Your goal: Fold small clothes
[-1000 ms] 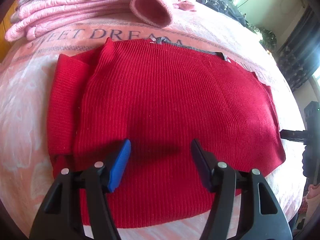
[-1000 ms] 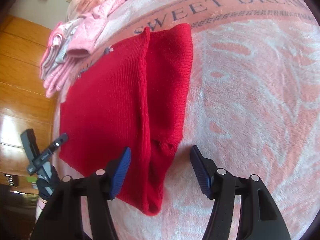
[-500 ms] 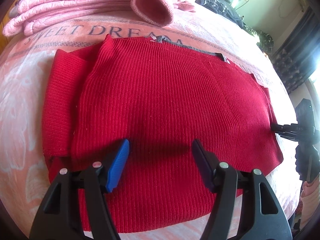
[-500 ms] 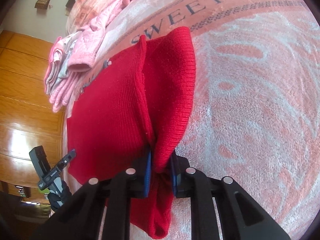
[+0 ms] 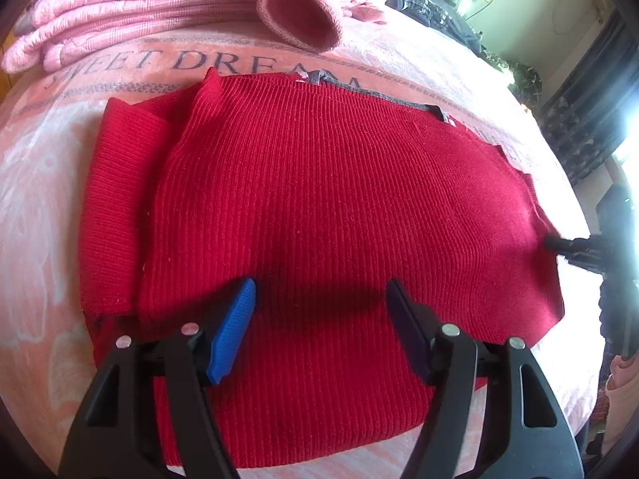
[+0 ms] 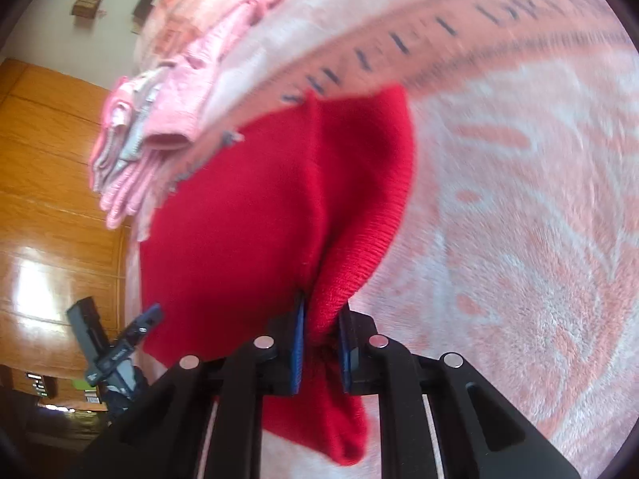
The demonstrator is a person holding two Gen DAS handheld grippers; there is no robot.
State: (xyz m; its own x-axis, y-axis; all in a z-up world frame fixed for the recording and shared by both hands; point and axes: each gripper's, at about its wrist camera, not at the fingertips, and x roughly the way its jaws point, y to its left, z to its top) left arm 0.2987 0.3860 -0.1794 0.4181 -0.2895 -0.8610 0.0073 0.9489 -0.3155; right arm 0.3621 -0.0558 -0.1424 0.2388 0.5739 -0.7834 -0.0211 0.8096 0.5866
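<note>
Between the fingers of the right gripper (image 6: 321,343) sits a bunched fold of the red sweater (image 5: 331,215), and that pinch is what the coming move appears to turn on. The jaws are drawn close together with the knit squeezed between the blue pads, and the cloth rises from the clamp in a raised ridge while a loose tail hangs below it. The sweater lies flat across the pink blanket (image 5: 36,207), its longer side running left to right in the left wrist view, with a grey-trimmed edge along the far side just below the printed lettering. A sleeve or side panel is doubled back at one end. The left gripper (image 5: 319,315) hovers over the near middle of the sweater with its fingers spread wide and nothing between them; whether the tips touch the knit cannot be told. The right gripper holds the far end of the long side, so it is the one placed to carry that end across toward the left. A stack of pink clothes (image 5: 131,4) rests beyond the sweater, near but apart from it.
</note>
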